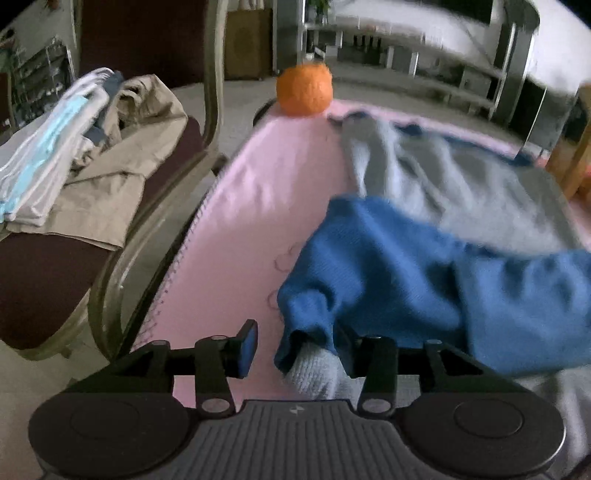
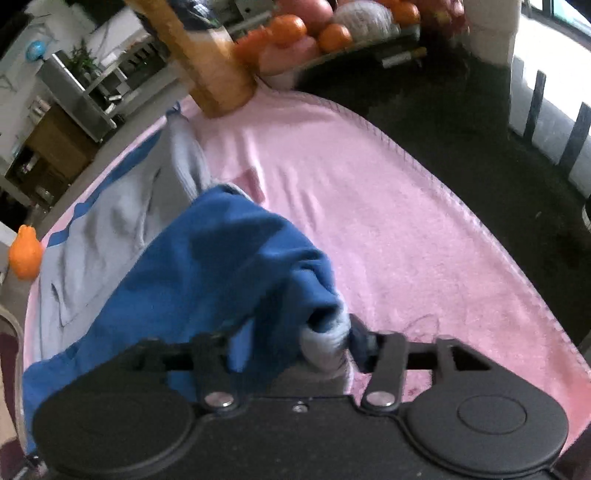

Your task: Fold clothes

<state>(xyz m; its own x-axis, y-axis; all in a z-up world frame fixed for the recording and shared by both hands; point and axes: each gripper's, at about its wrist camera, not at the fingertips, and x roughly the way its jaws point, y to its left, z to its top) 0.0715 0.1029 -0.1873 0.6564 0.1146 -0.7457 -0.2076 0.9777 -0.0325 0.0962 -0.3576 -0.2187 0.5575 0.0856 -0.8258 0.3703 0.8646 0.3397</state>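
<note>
The garment (image 1: 424,266), blue outside and pale grey inside, lies spread on a pink blanket (image 1: 266,206), with a blue part folded over the grey toward the near edge. In the left wrist view the left gripper (image 1: 295,347) has its fingers apart: the blue-padded left finger (image 1: 246,345) stands clear over bare blanket, while the right finger is partly covered by a cuff of the garment that lies between the two. In the right wrist view the right gripper (image 2: 291,343) has bunched blue and grey cloth between its fingers, but the cloth hides the left finger, so I cannot tell whether it is clamped. An orange ball (image 1: 304,90) sits at the blanket's far end. Beside the blanket a chair (image 1: 155,236) bears a pile of clothes (image 1: 85,155). Farther off, in the right wrist view, sits a heap of fruit (image 2: 325,29).
</note>
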